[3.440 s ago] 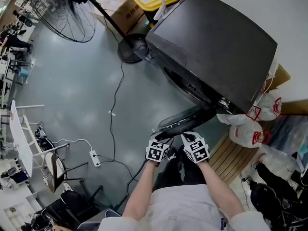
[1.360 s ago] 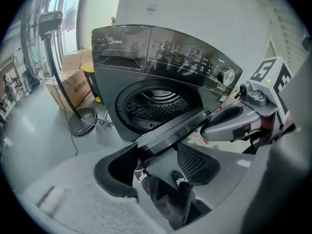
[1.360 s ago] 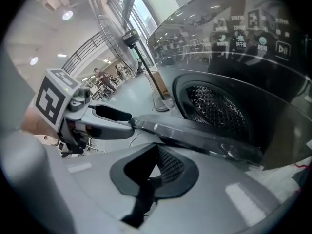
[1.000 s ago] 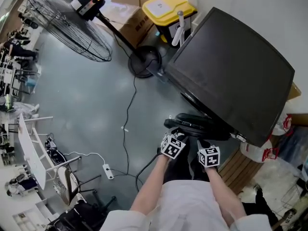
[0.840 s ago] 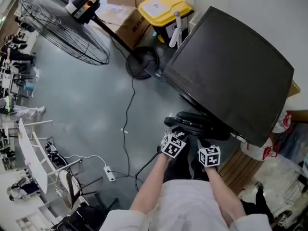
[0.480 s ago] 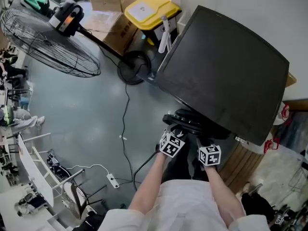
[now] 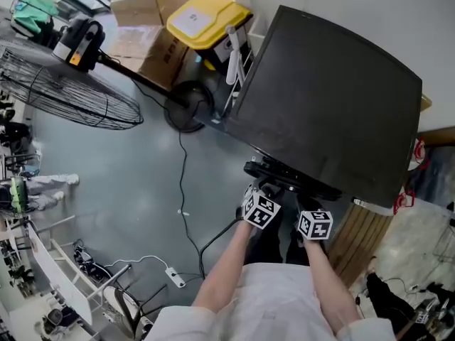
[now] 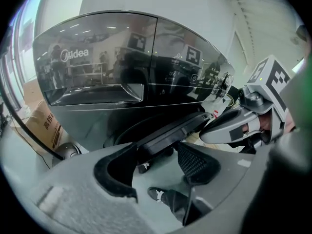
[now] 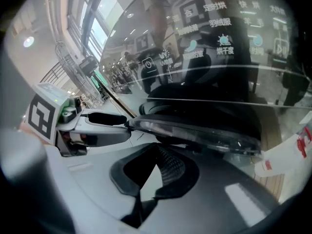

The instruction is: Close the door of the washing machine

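Right of the fan (image 7: pixel 79 41), door (image 7: pixel 288 178) ajar; left gripper's (image 8: pixel 156 165) jaws spread, right gripper's (image 9: pixel 153 168) together.

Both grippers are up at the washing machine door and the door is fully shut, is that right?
No: the door is ajar, standing out from the washing machine, as the left gripper view shows. Both the left gripper and right gripper are at it.

The door (image 7: pixel 284 177) hangs ajar in front of you, leaving only a narrow gap between it and the washer (image 7: pixel 327 98). To your left the floor (image 7: pixel 121 176) gives wide free room, crossed by a thin cable (image 7: pixel 179 183), with the fan base (image 7: pixel 186 106) farther off. On your right, wooden slats (image 7: pixel 359 236) stand close.
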`<state>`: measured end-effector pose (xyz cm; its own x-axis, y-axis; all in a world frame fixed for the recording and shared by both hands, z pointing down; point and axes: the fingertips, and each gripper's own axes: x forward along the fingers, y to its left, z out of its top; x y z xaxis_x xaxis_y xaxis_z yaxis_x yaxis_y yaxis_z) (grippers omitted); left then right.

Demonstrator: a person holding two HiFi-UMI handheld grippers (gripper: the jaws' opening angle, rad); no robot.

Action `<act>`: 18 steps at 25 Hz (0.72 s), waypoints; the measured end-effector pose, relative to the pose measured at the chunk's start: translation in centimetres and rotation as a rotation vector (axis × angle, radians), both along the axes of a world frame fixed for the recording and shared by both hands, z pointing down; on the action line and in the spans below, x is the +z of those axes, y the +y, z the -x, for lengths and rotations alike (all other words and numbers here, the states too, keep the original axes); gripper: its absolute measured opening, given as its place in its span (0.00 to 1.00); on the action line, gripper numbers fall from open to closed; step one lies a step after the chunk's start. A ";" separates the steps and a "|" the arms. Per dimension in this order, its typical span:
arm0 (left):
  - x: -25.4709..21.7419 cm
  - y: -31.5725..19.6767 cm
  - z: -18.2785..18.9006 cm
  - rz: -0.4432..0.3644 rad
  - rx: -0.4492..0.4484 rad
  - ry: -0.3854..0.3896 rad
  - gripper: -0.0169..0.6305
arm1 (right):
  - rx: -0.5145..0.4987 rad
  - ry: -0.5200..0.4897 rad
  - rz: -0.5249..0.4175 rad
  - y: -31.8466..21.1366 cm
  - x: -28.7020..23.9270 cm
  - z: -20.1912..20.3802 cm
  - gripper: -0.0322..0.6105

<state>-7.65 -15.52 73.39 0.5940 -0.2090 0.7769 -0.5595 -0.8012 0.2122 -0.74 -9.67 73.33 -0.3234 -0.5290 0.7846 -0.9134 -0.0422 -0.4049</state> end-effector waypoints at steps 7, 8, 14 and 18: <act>0.2 -1.9 0.1 0.009 -0.099 0.030 0.42 | 0.099 0.016 -0.040 -1.8 -0.7 -0.5 0.06; 0.3 -2.1 0.4 0.024 -0.147 0.044 0.42 | 0.110 0.017 -0.044 -1.9 -0.8 -0.5 0.05; 0.1 -3.8 0.5 0.067 -0.295 0.109 0.39 | 0.147 0.022 -0.049 -3.4 -0.8 -0.8 0.06; 0.6 -3.4 0.5 0.078 -0.301 0.129 0.38 | 0.174 0.028 -0.058 -3.2 -0.8 -0.8 0.06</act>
